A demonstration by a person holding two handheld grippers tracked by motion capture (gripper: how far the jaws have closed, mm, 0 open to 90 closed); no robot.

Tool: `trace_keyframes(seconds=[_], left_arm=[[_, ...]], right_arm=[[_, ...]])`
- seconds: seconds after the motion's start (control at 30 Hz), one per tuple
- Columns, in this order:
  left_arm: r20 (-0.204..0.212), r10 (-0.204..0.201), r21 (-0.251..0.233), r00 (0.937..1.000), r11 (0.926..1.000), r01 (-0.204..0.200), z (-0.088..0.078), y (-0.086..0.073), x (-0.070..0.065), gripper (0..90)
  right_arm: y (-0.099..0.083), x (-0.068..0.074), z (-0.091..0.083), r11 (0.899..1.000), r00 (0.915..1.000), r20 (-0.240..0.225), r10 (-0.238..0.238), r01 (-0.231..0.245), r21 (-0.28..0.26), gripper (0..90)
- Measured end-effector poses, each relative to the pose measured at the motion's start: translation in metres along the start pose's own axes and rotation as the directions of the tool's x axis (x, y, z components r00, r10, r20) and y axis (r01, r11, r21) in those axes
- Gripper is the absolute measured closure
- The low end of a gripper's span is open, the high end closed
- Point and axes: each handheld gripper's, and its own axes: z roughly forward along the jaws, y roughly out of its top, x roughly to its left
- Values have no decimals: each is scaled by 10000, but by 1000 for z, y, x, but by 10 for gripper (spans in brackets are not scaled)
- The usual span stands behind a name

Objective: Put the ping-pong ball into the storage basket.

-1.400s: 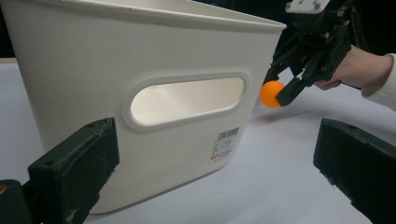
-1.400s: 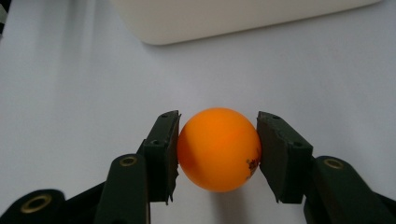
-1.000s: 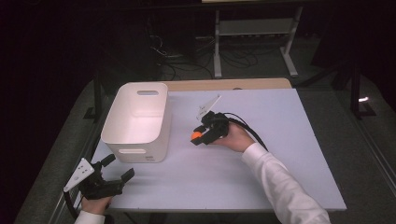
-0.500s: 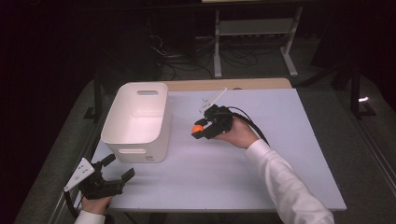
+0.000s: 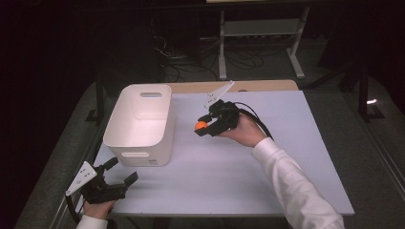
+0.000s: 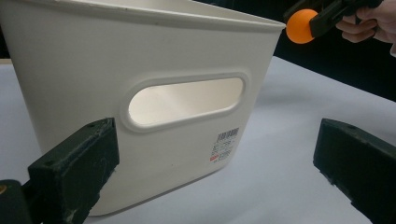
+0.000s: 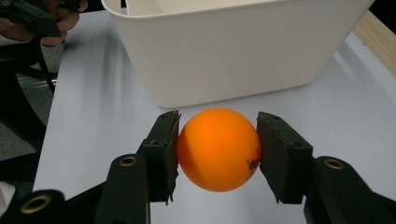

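change: right gripper [image 5: 206, 125] with orange ball [image 5: 201, 125] lifted higher off the bench [image 5: 267, 171] than a second ago, shifted slightly toward 12 o'clock; left gripper [image 5: 117, 177] unmoved at 7 o'clock corner; white bin [image 5: 138, 125] unmoved
right fingers: clamped on both sides of the ball [image 7: 218, 149], pads [image 7: 162, 150] pressing it, ball held clear of bench
left fingers: spread wide, nothing between, pointed at bin's end wall [image 6: 140, 84] with the handle slot
ball place: in the air at 3 o'clock of the bin, near its rim height, apart from it
ball marks: small dark speckle at lower right side
writing: barcode sticker [image 6: 224, 144] on bin wall below the slot, red patch at bottom, text too small to read
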Motion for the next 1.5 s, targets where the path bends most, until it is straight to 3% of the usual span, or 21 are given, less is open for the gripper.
trace_keyframes(seconds=[0.07, 0.2, 0.4, 0.97, 1.0, 1.5], left_arm=[[21, -53, -17, 10000, 10000, 53, 0, 0, 0, 0], [41, -69, -102, 10000, 9999, 70, 1, 0, 0, 0], [7, -26, -28, 10000, 10000, 26, -1, 0, 0, 0], [37, -208, -185, 9998, 9996, 209, 1, 0, -2, 0], [4, 28, 24, 10000, 10000, -28, -1, 0, 0, 0], [43, -11, -96, 10000, 10000, 11, 0, 0, 0, 0]], right_arm=[[3, 0, -1, 9999, 9999, 2, -108, 108, -91, 496], [9, 3, -5, 9999, 9999, -32, 150, -150, -20, 496], [22, 3, -10, 9989, 9990, 132, -420, 423, -224, 496], [50, 3, -12, 9968, 9973, 42, -734, 735, -322, 496], [50, 3, -12, 9968, 9973, 42, -734, 735, -322, 496], [73, 8, -7, 9939, 9949, -99, -1005, 1000, -457, 496]])
